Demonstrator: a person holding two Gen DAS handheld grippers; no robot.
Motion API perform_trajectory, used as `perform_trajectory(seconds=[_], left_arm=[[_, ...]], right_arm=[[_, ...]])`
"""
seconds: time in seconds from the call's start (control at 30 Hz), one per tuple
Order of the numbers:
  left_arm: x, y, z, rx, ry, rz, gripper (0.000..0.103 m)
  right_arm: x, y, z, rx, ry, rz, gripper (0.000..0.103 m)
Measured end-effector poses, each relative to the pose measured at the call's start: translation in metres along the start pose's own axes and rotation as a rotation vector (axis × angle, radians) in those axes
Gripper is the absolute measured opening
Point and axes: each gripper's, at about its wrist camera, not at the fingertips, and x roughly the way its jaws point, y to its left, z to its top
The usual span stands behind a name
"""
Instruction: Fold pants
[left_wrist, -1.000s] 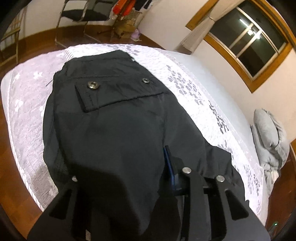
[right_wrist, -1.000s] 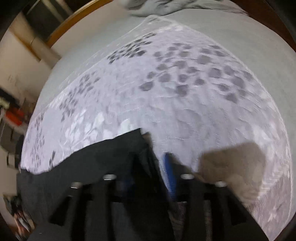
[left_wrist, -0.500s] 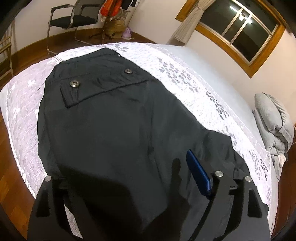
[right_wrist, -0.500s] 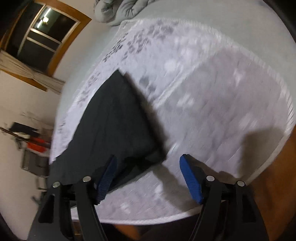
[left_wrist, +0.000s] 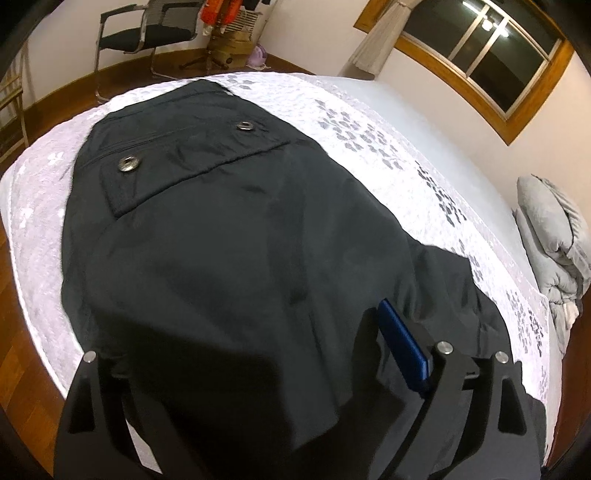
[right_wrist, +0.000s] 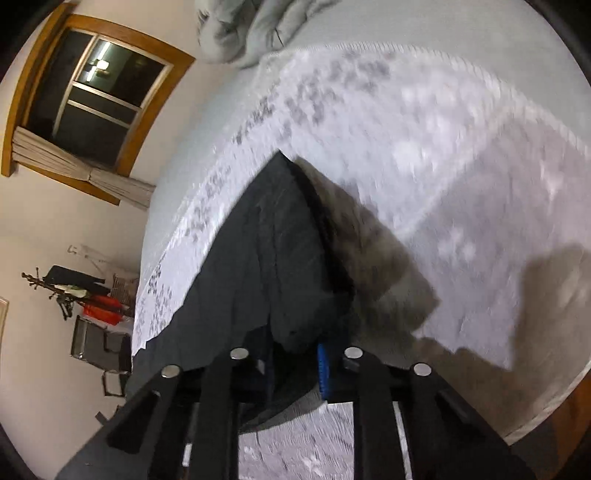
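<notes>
Left wrist view: left gripper (left_wrist: 255, 354) jaws opening, spread wide, gripping nothing, pants (left_wrist: 221, 229) flat on bed (left_wrist: 369, 122) ahead of and under fingers. Right gripper (right_wrist: 295, 363) closing, pinching pants hem between fingers. Likely good next: pinch both layers fully, left regrabs matching corner, lift evenly.

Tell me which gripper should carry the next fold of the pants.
Right. The right gripper is closing with a pants corner between its jaws; the left gripper hangs open above the cloth, gripping nothing.
</notes>
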Motion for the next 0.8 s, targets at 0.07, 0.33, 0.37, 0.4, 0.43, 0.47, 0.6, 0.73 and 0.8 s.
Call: perform_trajectory(seconds=[0.07, 0.33, 0.37, 0.4, 0.43, 0.47, 0.6, 0.73, 0.8], left_arm=[[0.003, -0.015, -0.006, 0.009, 0.01, -0.03, 0.088], [0.018, -0.065, -0.03, 0.085, 0.044, -0.146, 0.088], [0.016, -0.061, -0.028, 0.069, 0.044, -0.152, 0.086], [0.012, -0.055, -0.024, 0.056, 0.036, -0.15, 0.085], [0.01, -0.05, -0.021, 0.05, 0.028, -0.149, 0.084], [0.006, -0.041, -0.016, 0.041, 0.018, -0.145, 0.081], [0.002, -0.019, -0.007, 0.055, 0.046, -0.158, 0.046], [-0.008, -0.023, -0.012, 0.112, 0.03, -0.154, 0.019], [-0.02, -0.021, -0.013, 0.086, 0.01, -0.181, 0.012]], right_arm=[[-0.014, -0.001, 0.015, -0.004, -0.071, -0.034, 0.016], [-0.009, -0.048, 0.028, 0.082, -0.115, -0.279, 0.02], [-0.009, -0.047, 0.027, 0.079, -0.119, -0.28, 0.022], [-0.011, -0.045, 0.027, 0.07, -0.125, -0.284, 0.024], [-0.011, -0.042, 0.026, 0.068, -0.126, -0.294, 0.028], [-0.012, -0.04, 0.024, 0.069, -0.125, -0.31, 0.04], [-0.027, -0.036, 0.017, 0.038, -0.138, -0.354, 0.045], [-0.035, -0.03, 0.002, 0.077, -0.138, -0.403, 0.048], [-0.041, -0.025, -0.005, 0.06, -0.149, -0.444, 0.048]])
